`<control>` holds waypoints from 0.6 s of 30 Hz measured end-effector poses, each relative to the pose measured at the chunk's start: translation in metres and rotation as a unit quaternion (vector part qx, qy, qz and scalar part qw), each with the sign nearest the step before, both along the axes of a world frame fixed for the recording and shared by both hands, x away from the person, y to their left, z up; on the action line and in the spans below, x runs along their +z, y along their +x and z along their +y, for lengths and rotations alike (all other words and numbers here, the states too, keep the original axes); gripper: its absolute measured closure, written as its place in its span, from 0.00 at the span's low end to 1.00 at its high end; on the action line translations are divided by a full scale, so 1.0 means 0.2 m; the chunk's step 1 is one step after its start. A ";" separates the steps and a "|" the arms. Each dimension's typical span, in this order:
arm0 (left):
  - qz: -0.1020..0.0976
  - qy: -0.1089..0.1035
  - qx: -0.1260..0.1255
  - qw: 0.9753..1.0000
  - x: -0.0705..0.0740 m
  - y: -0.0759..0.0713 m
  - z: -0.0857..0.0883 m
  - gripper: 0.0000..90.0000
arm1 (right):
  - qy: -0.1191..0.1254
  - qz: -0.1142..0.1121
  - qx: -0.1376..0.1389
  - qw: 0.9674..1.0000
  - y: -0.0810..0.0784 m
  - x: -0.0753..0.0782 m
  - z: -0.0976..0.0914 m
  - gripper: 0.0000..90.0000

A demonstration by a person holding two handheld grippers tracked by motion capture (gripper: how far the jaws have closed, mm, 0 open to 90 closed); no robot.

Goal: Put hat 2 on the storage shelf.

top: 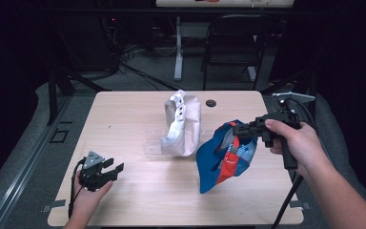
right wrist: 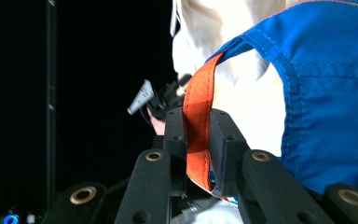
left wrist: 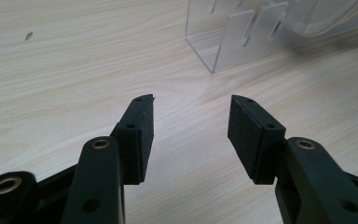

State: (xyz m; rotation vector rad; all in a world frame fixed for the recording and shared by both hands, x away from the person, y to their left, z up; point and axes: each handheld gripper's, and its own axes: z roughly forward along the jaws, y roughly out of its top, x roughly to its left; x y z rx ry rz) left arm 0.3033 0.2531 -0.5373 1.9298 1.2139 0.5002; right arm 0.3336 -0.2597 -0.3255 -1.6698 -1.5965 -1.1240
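Clamped in the right gripper (right wrist: 196, 140), the blue cap (top: 226, 155) hangs by its orange strap (right wrist: 198, 130) over the table's (top: 138, 200) right half, just right of the white cap (top: 183, 124) on its clear stand (left wrist: 233, 42). Left gripper (top: 112, 171), jaws apart and empty, rests near the front-left corner, farther from the stand.

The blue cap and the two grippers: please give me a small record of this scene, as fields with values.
held thing: blue cap with orange strap
holder: right gripper, fingers shut on the strap
cap position: lifted, hanging above the table
left gripper: open, nothing between its fingers, low over the table's near left part
other cap: white cap on a clear stand, mid table
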 end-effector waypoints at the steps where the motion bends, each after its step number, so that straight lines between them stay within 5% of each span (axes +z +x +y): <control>1: -0.002 -0.002 0.001 1.000 0.00 0.00 0.00 0.57 | 0.009 -0.003 -0.010 1.000 0.01 0.01 -0.02 0.87; 12: -0.003 -0.003 0.002 1.000 0.00 0.00 0.01 0.57 | 0.070 -0.030 -0.060 0.995 0.11 0.05 -0.13 0.87; 18: -0.002 -0.004 0.002 1.000 0.00 0.00 0.00 0.57 | 0.078 -0.040 -0.087 0.992 0.18 0.08 -0.16 0.87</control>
